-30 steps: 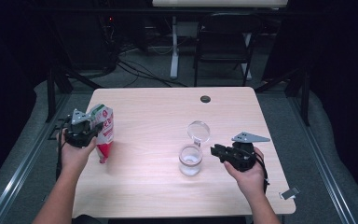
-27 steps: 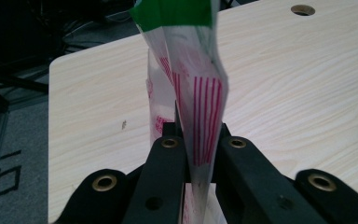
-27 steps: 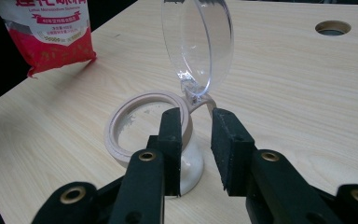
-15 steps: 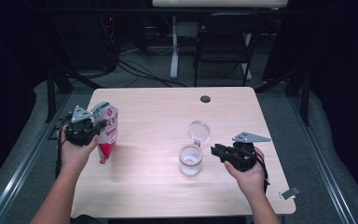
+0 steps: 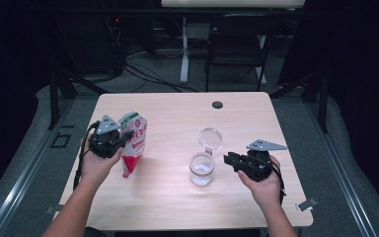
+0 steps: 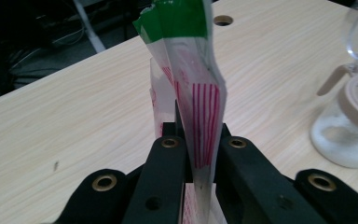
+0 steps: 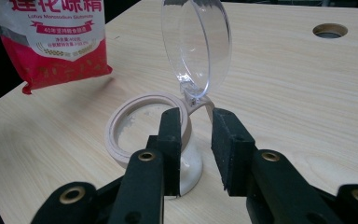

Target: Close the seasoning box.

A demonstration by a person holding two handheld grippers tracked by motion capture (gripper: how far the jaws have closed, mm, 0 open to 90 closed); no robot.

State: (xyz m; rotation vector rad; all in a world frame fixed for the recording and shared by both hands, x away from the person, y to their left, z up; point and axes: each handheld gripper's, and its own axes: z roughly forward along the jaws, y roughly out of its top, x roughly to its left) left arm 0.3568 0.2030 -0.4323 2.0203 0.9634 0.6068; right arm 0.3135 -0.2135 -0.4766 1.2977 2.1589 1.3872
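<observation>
The left gripper (image 5: 112, 140) has its jaws clenched on a red-and-white pouch (image 5: 132, 143) with a green top edge, held clear of the worktop (image 5: 177, 197) at about nine o'clock from the glass jar (image 5: 201, 169). In the left gripper view the pouch (image 6: 200, 107) is pinched flat between the black jaws, its film creased and folded above them.

The jar sits near the middle of the worktop with its clear hinged lid (image 5: 210, 138) standing open at twelve o'clock and a shallow layer of white powder inside. The right gripper (image 5: 237, 160) waits at three o'clock from the jar. In the right gripper view the right gripper (image 7: 196, 140) has its jaws parted with a gap between them, just beside the jar's pinkish rim (image 7: 121, 135) and the lid hinge, grasping nothing.

The pouch looks light, soft and floppy, its slick film likely to slide or buckle, so a firm pinch on the flat side panel, as now, seems the best hold. The jar looks rigid, smooth and breakable, and it would best be steadied by its body rather than the thin lid.
</observation>
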